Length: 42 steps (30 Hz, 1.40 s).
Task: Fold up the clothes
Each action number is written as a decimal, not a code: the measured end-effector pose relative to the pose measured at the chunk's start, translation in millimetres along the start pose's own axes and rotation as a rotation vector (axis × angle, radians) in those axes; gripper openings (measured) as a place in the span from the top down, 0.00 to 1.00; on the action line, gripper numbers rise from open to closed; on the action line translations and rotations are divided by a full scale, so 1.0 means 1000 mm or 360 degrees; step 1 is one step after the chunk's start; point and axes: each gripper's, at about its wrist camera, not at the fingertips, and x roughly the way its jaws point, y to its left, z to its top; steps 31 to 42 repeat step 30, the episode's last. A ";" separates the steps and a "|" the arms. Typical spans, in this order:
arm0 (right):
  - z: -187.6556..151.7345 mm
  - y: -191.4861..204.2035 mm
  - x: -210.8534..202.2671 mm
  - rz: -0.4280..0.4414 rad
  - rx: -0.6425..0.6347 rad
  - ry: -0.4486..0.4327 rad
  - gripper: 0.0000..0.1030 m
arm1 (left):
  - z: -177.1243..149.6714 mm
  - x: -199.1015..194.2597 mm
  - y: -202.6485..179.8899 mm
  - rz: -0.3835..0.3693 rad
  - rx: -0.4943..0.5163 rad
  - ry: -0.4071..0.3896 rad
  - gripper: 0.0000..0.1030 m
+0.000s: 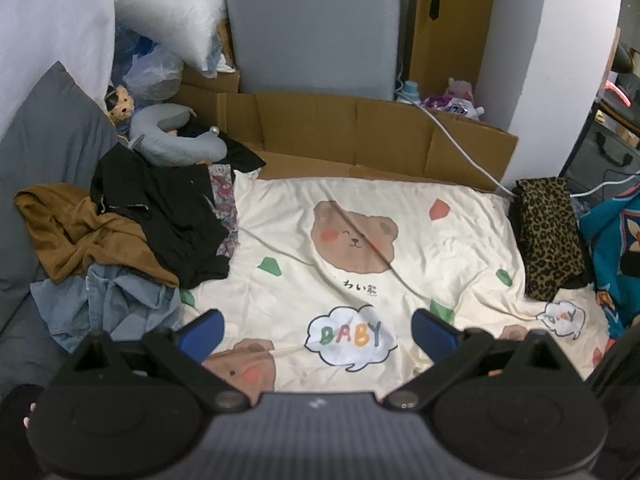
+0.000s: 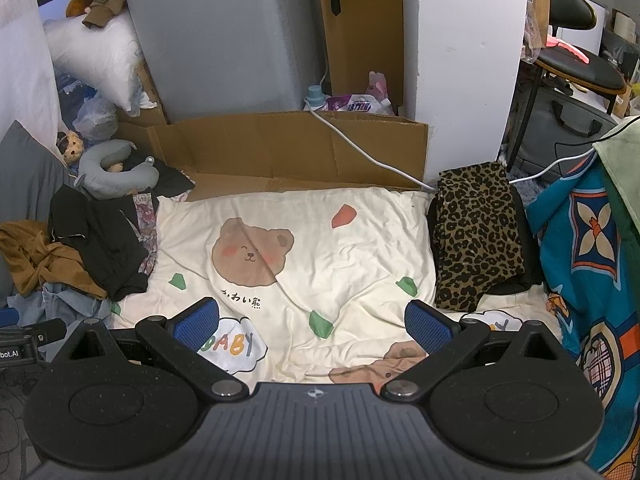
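Clothes (image 1: 132,232) lie in an unfolded heap at the left edge of the cream bear-print sheet (image 1: 420,248), spilling onto a grey cushion (image 1: 44,136) behind them. Topmost in the heap is a black garment (image 1: 168,208); a brown garment (image 1: 76,232) sprawls to its left, pale denim (image 1: 108,304) bunches at the near end, and a strip of patterned fabric (image 1: 224,216) shows along the sheet's border. A grey neck pillow (image 1: 172,136) rests on the far end of the pile, with a small plush toy (image 1: 120,106) just beyond it.

Across the sheet, well apart from the heap, a leopard-print garment (image 2: 476,236) lies folded in a neat rectangle on top of something dark, right beside a blue patterned blanket (image 2: 592,272).

The left gripper (image 1: 318,330) hangs above the near part of the sheet with its blue-padded fingers (image 1: 202,332) spread wide and nothing between them — the "BABY" cloud print shows in the gap. The right gripper (image 2: 312,326) is likewise spread wide and empty (its ribbed blue pads (image 2: 428,326) face inward), hanging over the sheet's near edge.

Flattened cardboard (image 2: 304,148) stands along the far side of the sheet, a white cable (image 2: 360,148) trails over it, and a tall grey panel (image 2: 224,40) rises behind.
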 end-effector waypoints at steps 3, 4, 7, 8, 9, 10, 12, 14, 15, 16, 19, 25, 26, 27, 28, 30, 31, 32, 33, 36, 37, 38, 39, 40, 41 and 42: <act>0.000 0.001 -0.001 -0.0002 -0.0002 -0.0003 0.01 | 0.001 0.000 0.000 -0.0003 0.0000 0.0001 0.02; 0.000 0.001 -0.001 -0.0002 -0.0002 -0.0004 0.01 | 0.001 0.000 0.000 -0.0005 -0.0001 0.0002 0.02; 0.000 0.000 -0.001 -0.0002 0.0000 -0.0005 0.01 | 0.001 0.001 0.002 -0.0009 -0.0007 0.0003 0.02; -0.001 0.000 -0.001 -0.0002 0.0001 -0.0005 0.01 | 0.001 0.001 0.002 -0.0008 -0.0008 0.0003 0.02; -0.001 0.000 -0.001 -0.0002 0.0001 -0.0005 0.01 | 0.001 0.001 0.002 -0.0008 -0.0009 0.0003 0.02; -0.001 0.000 -0.001 -0.0002 0.0002 -0.0005 0.01 | 0.001 0.001 0.002 -0.0008 -0.0010 0.0003 0.02; -0.001 0.000 -0.001 -0.0002 0.0003 -0.0006 0.01 | 0.001 0.001 0.002 -0.0006 -0.0011 0.0003 0.02; 0.000 -0.001 -0.001 0.0000 0.0002 -0.0005 0.01 | 0.001 0.001 0.002 -0.0005 -0.0012 0.0003 0.02; 0.000 -0.001 -0.001 0.0000 0.0001 -0.0005 0.01 | 0.001 0.001 0.001 -0.0004 -0.0012 0.0003 0.02; -0.001 -0.001 0.000 0.0000 0.0001 -0.0005 0.01 | 0.001 0.001 0.001 -0.0003 -0.0013 0.0003 0.02; -0.001 0.000 0.000 -0.0001 0.0003 -0.0006 0.01 | 0.001 0.001 0.002 -0.0002 -0.0016 0.0003 0.02; 0.000 -0.002 -0.001 0.0006 0.0011 -0.0009 0.01 | 0.002 0.002 0.003 0.0003 -0.0015 0.0003 0.02; 0.000 -0.002 -0.001 0.0008 0.0012 -0.0010 0.01 | 0.002 0.002 0.003 0.0008 -0.0014 0.0004 0.02; 0.000 -0.002 -0.001 0.0009 0.0014 -0.0010 0.01 | 0.002 0.002 0.002 0.0013 -0.0014 0.0005 0.02; 0.000 -0.003 -0.001 0.0010 0.0015 -0.0011 0.01 | 0.002 0.002 0.002 0.0015 -0.0012 0.0004 0.02; 0.000 -0.003 -0.001 0.0013 0.0018 -0.0012 0.01 | 0.002 0.002 0.001 0.0019 -0.0009 0.0000 0.02; 0.000 -0.003 -0.001 0.0013 0.0018 -0.0012 0.01 | 0.002 0.002 0.001 0.0019 -0.0009 0.0000 0.02; 0.000 -0.003 -0.001 0.0013 0.0018 -0.0012 0.01 | 0.002 0.002 0.001 0.0019 -0.0009 0.0000 0.02; 0.000 -0.003 -0.001 0.0013 0.0018 -0.0012 0.01 | 0.002 0.002 0.001 0.0019 -0.0009 0.0000 0.02; 0.000 -0.003 -0.001 0.0013 0.0018 -0.0012 0.01 | 0.002 0.002 0.001 0.0019 -0.0009 0.0000 0.02; 0.000 -0.003 -0.001 0.0013 0.0018 -0.0012 0.01 | 0.002 0.002 0.001 0.0019 -0.0009 0.0000 0.02; 0.000 -0.003 -0.001 0.0013 0.0018 -0.0012 0.01 | 0.002 0.002 0.001 0.0019 -0.0009 0.0000 0.02; 0.000 -0.003 -0.001 0.0013 0.0018 -0.0012 0.01 | 0.002 0.002 0.001 0.0019 -0.0009 0.0000 0.02; 0.000 -0.003 -0.001 0.0013 0.0018 -0.0012 0.01 | 0.002 0.002 0.001 0.0019 -0.0009 0.0000 0.02; 0.000 -0.003 -0.001 0.0013 0.0018 -0.0012 0.01 | 0.002 0.002 0.001 0.0019 -0.0009 0.0000 0.02; 0.000 -0.003 -0.001 0.0013 0.0018 -0.0012 0.01 | 0.002 0.002 0.001 0.0019 -0.0009 0.0000 0.02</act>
